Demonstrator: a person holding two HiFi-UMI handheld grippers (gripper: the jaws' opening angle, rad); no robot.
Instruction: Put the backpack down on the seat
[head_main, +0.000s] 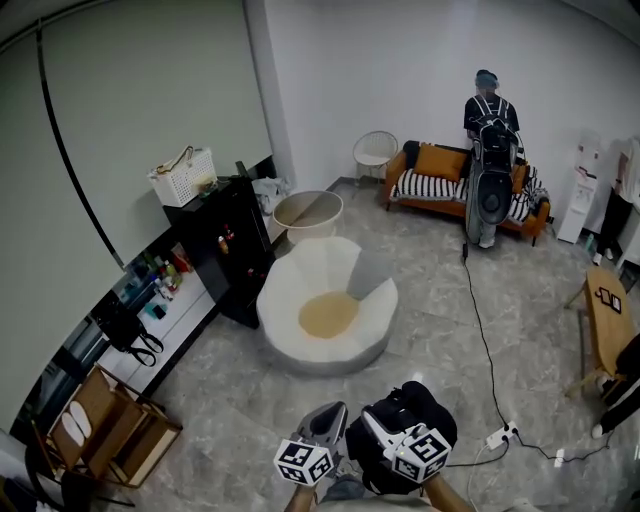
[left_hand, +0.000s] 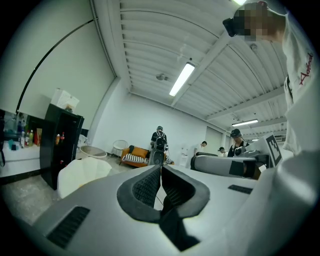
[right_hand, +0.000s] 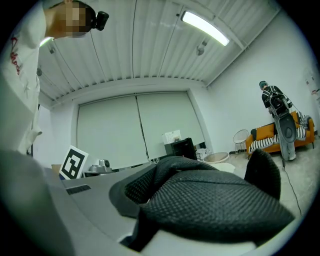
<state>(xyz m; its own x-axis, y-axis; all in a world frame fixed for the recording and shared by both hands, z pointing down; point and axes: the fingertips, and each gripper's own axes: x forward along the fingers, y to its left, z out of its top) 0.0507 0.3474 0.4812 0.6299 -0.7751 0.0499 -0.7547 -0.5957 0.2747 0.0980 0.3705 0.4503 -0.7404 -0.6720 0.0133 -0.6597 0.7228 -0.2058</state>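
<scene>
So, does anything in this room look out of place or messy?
Mainly the black cable: it trails loose across the floor to a white power strip beside the backpack, easy to trip on. Nothing looks spilled or broken.

Blk rough mesh cloth backpack; seat matt white, prob. smooth plastic; floor glossy, stone-look.

Both grippers are held level, side by side. The jaws of the left gripper are pressed together. The right gripper is clamped on the backpack.
</scene>
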